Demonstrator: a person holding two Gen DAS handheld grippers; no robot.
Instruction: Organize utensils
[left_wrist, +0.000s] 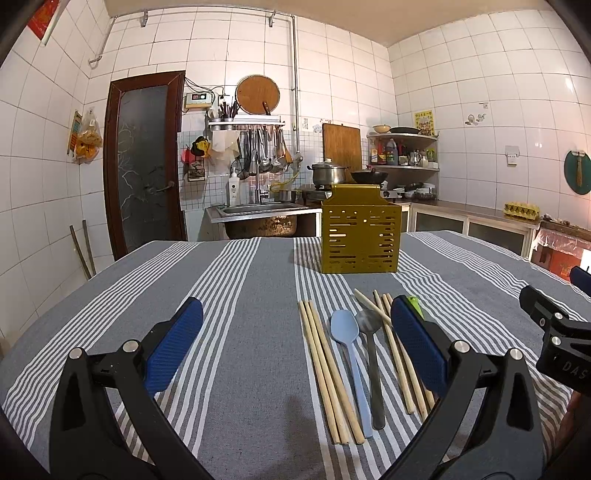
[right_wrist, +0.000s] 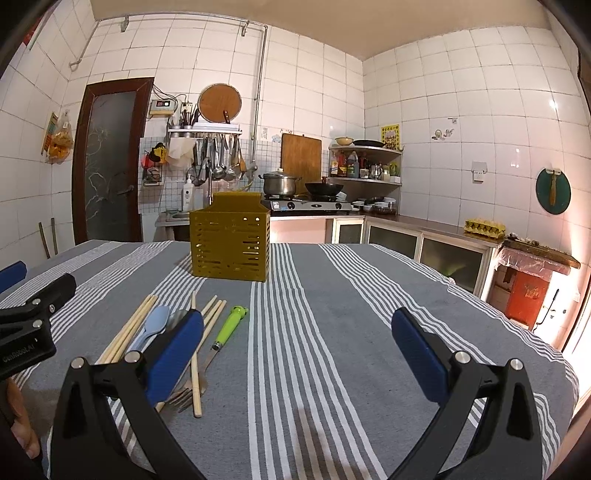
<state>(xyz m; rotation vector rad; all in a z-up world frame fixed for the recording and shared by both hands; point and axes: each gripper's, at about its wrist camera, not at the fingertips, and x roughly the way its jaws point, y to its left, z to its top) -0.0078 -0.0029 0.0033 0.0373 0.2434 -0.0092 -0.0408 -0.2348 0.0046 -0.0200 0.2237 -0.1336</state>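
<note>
A yellow slotted utensil holder (left_wrist: 360, 236) (right_wrist: 229, 245) stands upright toward the far side of the striped tablecloth. In front of it lie wooden chopsticks (left_wrist: 327, 373) (right_wrist: 127, 330), a light blue spoon (left_wrist: 347, 339) (right_wrist: 157, 323), a metal spoon (left_wrist: 371, 347) and a fork with a green handle (right_wrist: 231, 326). My left gripper (left_wrist: 297, 325) hovers open above the cloth, its right finger over the right-hand chopsticks. My right gripper (right_wrist: 297, 325) is open over bare cloth to the right of the utensils, its left finger hiding part of them.
The table (right_wrist: 351, 295) drops off at its right and far edges. Behind it are a sink (left_wrist: 258, 212), a stove with a pot (right_wrist: 280, 182) and wok, and counter cabinets. A person's hand shows at the lower left of the right wrist view.
</note>
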